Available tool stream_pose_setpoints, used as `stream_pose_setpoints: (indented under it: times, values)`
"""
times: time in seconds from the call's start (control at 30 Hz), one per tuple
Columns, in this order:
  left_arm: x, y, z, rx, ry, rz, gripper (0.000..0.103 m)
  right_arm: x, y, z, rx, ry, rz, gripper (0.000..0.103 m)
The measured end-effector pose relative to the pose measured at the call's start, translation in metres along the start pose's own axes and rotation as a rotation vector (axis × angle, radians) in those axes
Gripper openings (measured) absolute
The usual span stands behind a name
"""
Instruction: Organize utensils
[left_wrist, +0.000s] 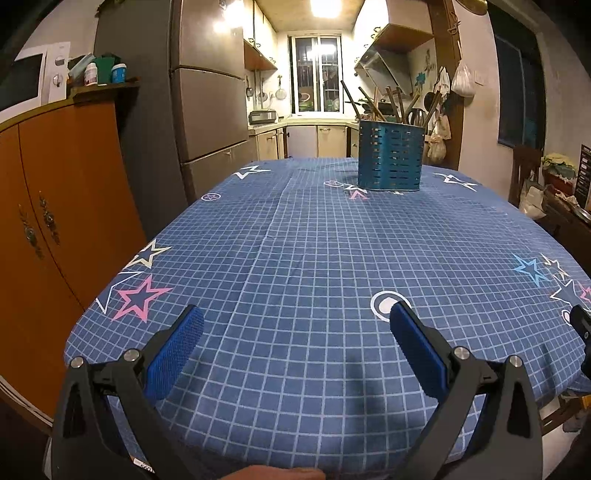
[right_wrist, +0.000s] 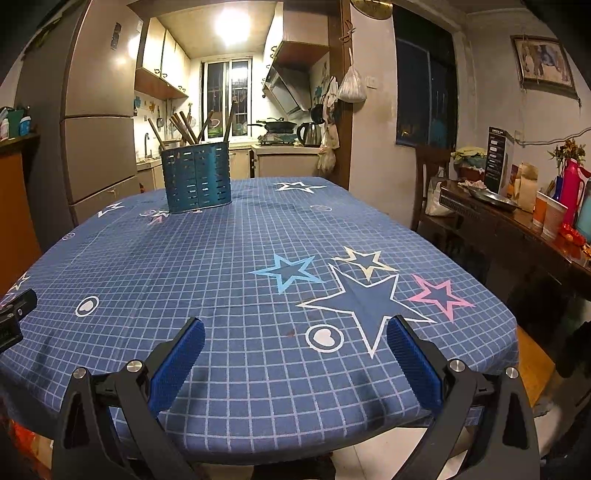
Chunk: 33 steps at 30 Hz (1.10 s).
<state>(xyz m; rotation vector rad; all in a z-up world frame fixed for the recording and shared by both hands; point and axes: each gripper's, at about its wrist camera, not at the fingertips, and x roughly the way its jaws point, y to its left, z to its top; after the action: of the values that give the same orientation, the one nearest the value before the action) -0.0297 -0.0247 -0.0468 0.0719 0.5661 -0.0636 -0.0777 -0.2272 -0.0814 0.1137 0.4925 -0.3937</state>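
Note:
A blue perforated utensil holder (left_wrist: 389, 155) stands upright at the far end of the table, with several dark chopsticks (left_wrist: 369, 101) sticking out of its top. It also shows in the right wrist view (right_wrist: 197, 177), far left, with its chopsticks (right_wrist: 184, 127). My left gripper (left_wrist: 295, 321) is open and empty above the table's near edge, far from the holder. My right gripper (right_wrist: 295, 334) is open and empty above the near edge too. No loose utensil shows on the cloth.
The table wears a blue checked cloth with stars (left_wrist: 295, 240) (right_wrist: 258, 258). An orange cabinet (left_wrist: 55, 206) stands to the left, a fridge (left_wrist: 210, 110) behind it. A dark sideboard with cups and a pink flask (right_wrist: 517, 218) runs along the right.

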Motion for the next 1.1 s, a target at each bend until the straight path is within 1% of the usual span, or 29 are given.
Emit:
stream_pose_setpoints:
  times: [0.27,0.43,0.57,0.77,0.83,0.9,0.97,1.03,1.1]
  values:
    - [0.0009,0.0007,0.0009,0.004,0.001,-0.015,0.097,0.0043,-0.0005,0.0015,0.007,0.009,0.019,0.099]
    - [0.0002,0.0020,0.0028,-0.006,-0.010,-0.025,0.097,0.0028,0.0032,0.0042,-0.005,-0.008,0.021,0.099]
    - [-0.0022,0.0052,0.0029,-0.021,-0.041,-0.005,0.097,-0.0009,0.0044,0.0023,-0.018,-0.046,0.028,0.099]
    - [-0.0046,0.0029,0.0016,0.002,-0.060,0.013,0.097,0.0015,0.0015,0.0013,-0.014,-0.035,0.007,0.099]
    - [-0.0055,0.0015,0.0014,0.007,-0.064,0.014,0.097,0.0018,-0.0017,0.0027,0.002,-0.028,0.023,0.099]
    - [-0.0064,0.0001,0.0018,0.006,-0.058,0.002,0.097,0.0007,-0.0047,0.0040,0.015,-0.032,0.042,0.099]
    - [-0.0052,0.0021,0.0034,-0.012,-0.041,-0.012,0.097,-0.0012,-0.0041,0.0046,0.012,-0.045,0.043,0.099]
    - [-0.0046,0.0036,0.0048,-0.022,-0.031,-0.023,0.097,-0.0021,-0.0035,0.0067,0.007,-0.038,0.046,0.099]
    - [-0.0046,0.0042,0.0054,-0.023,-0.033,-0.019,0.097,-0.0038,-0.0032,0.0078,0.011,-0.039,0.054,0.099]
